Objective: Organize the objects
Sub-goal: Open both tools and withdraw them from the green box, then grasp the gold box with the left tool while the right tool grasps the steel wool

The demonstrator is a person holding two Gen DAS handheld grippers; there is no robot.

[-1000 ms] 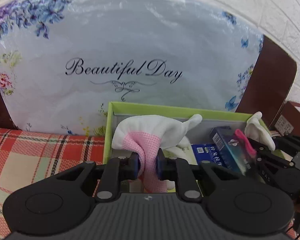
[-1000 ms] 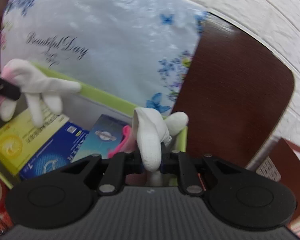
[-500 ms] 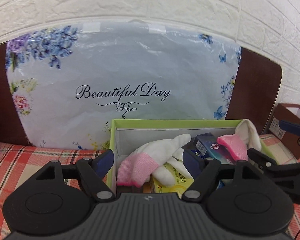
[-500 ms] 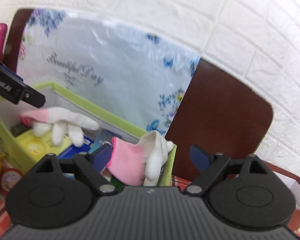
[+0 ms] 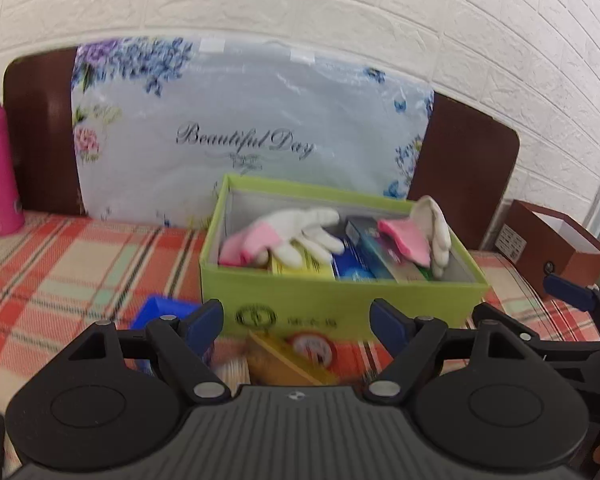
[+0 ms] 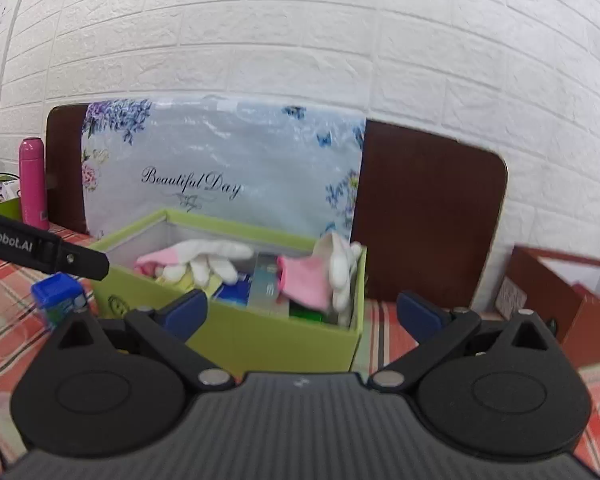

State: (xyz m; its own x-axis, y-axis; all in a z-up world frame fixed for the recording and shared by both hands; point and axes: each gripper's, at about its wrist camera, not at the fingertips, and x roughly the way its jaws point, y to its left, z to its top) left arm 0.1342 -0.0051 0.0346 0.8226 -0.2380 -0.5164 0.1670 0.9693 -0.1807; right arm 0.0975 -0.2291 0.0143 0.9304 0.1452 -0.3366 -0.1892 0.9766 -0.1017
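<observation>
Gloves [image 5: 284, 232] beyond empty hand-held gripper [image 5: 296, 320]

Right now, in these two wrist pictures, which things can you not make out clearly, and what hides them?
- Left wrist view: the yellow packet before the green box is blurred, half hidden by the left tongs, whose jaws are opening, empty.
- Both views: the box print is too blurred to read.
- Right wrist view: items under the two gloves are mostly covered.
- Right wrist view: the brown box is cut off by the edge.
</observation>
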